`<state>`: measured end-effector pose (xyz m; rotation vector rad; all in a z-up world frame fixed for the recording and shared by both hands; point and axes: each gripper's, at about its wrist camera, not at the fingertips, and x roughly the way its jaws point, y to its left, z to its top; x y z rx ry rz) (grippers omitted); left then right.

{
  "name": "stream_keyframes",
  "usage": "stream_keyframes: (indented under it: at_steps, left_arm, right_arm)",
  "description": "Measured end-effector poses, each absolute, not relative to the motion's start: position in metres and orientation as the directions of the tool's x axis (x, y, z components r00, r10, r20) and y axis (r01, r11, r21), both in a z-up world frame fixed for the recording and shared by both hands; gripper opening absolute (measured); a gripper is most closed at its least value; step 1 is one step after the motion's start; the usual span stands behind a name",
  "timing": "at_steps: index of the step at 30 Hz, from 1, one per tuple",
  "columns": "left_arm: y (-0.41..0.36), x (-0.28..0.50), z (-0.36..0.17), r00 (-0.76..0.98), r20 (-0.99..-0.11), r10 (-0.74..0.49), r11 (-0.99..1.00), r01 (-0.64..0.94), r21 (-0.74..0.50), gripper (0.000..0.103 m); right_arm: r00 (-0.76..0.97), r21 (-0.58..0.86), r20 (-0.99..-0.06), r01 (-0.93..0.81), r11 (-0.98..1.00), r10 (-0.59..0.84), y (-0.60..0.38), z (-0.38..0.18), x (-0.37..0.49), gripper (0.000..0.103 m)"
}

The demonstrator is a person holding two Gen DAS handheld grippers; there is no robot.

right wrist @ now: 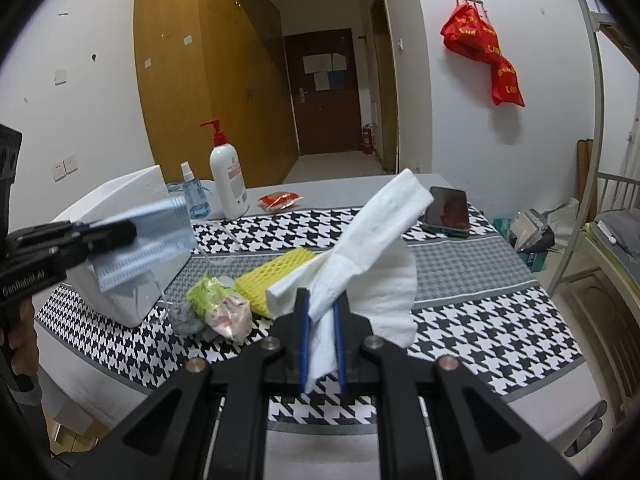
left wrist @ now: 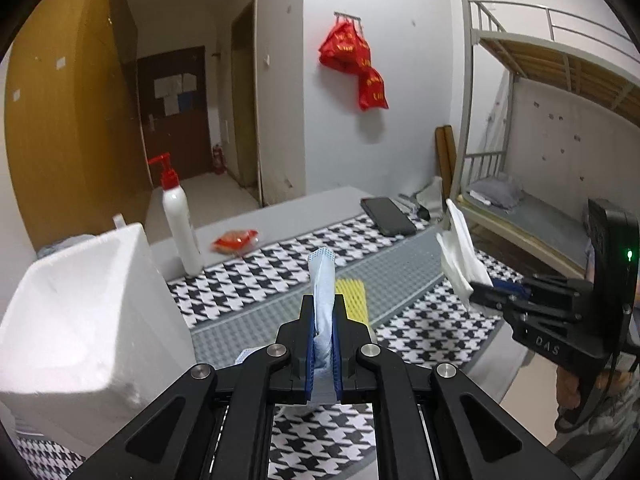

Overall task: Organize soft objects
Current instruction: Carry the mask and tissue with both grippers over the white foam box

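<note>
The left gripper [left wrist: 323,322] is pinching a blue face mask [left wrist: 322,280] by its lower part, clear above the tabletop [left wrist: 404,280] and beside the white foam box [left wrist: 80,304]. The right gripper [right wrist: 322,322] pinches a white tissue [right wrist: 372,248] above the yellow foam net [right wrist: 276,276] and crumpled wrappers [right wrist: 218,310]. Both holds are narrow: the mask could slide out on a quick swing, and the thin tissue might tear or snag. The pump bottle [right wrist: 228,178] stands near the box and could be knocked over.
</note>
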<state>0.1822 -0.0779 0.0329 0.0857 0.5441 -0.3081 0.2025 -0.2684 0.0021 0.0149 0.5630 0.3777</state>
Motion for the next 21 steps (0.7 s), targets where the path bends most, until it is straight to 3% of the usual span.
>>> stream_keyframes:
  at_steps: [21]
  left_arm:
    - [-0.065,0.155,0.072,0.918,-0.362,-0.159,0.981,0.187,0.042,0.008]
  right_arm:
    - [0.809,0.125,-0.413,-0.403,0.906,0.417,-0.262,0.032,0.190,0.014]
